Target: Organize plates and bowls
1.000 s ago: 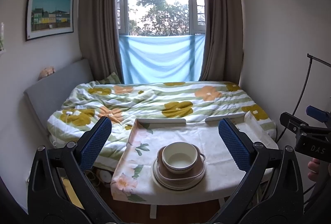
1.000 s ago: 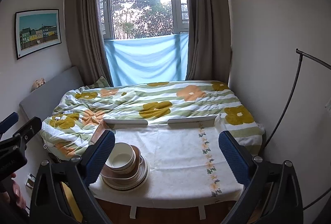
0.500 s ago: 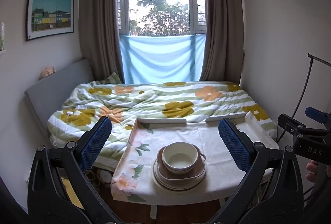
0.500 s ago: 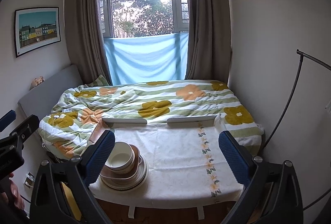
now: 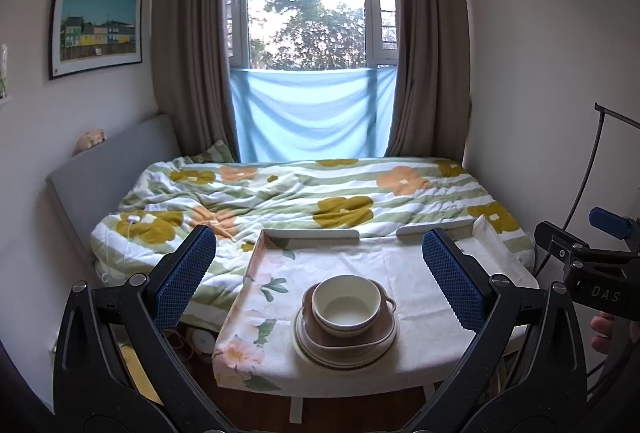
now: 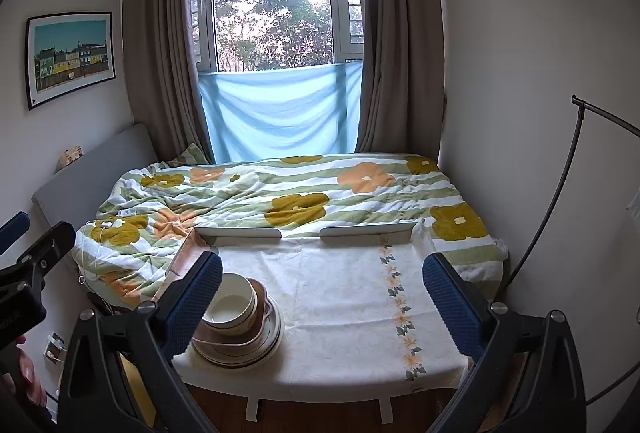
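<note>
A stack of dishes stands near the front left of a small table with a floral cloth (image 5: 360,265) (image 6: 340,289). A white bowl (image 5: 346,305) (image 6: 232,303) sits on top, in a brown handled dish (image 5: 384,333) (image 6: 262,303), over cream plates (image 5: 304,347) (image 6: 272,337). My left gripper (image 5: 320,277) is open and empty, held back from the table, the stack between its fingers in view. My right gripper (image 6: 320,293) is open and empty, facing the bare right half of the cloth; its left finger (image 6: 194,299) hides part of the stack.
A bed with a flowered quilt (image 5: 320,193) lies behind the table, under a curtained window (image 5: 312,13). Two white rails (image 6: 304,232) edge the table's far side. A black lamp stand (image 6: 560,193) curves at the right wall. Wood floor (image 5: 352,405) shows below the table.
Both grippers have shifted only slightly; the view drifts a little. The stack and jaws are unchanged.
</note>
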Demonstrator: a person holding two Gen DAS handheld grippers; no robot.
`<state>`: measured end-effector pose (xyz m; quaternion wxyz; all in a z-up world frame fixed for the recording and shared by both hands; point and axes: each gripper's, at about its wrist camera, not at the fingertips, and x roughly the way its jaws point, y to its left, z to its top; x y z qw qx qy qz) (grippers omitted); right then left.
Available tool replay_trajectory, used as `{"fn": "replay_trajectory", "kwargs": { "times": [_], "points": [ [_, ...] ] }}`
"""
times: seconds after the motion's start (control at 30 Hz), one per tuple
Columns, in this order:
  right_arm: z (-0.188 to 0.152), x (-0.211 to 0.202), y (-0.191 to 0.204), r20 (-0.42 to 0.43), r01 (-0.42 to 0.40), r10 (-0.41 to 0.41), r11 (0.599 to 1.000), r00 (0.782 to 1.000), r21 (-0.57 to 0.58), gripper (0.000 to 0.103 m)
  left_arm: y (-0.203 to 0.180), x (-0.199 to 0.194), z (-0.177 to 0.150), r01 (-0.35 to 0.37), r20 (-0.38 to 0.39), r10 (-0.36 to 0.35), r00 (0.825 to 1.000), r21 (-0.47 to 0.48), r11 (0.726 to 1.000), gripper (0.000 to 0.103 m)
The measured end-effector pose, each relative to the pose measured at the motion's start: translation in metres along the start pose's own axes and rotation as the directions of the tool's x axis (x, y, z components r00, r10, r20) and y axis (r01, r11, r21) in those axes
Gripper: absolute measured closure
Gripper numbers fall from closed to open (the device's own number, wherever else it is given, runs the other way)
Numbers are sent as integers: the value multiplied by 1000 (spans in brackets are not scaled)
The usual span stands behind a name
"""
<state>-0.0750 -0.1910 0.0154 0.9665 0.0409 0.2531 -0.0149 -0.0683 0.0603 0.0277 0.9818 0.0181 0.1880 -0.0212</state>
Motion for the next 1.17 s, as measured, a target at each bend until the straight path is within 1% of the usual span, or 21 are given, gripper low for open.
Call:
{"fn": "replay_trajectory", "kwargs": {
  "times": [0.67, 0.87, 0.97, 1.17],
  "points": [
    [-2, -1, 2, -9, -1, 1, 1000, 1000, 2, 3, 3, 3, -1, -5, 1, 5, 1000, -14, 1000, 0],
    [-4, -1, 3, -11, -3, 3, 1000, 1000, 1, 3, 1, 0, 0, -45, 34, 45, 998, -9, 999, 0],
    [-4, 1, 4, -14, -6, 6, 1000, 1000, 2, 3, -2, 4, -1, -56, 27, 56, 998, 7, 998, 0],
    [-6, 17, 11, -50, -19, 19, 1000, 999, 1, 3, -1, 14, -4, -28, 20, 28, 999, -9, 1000, 0]
  ]
}}
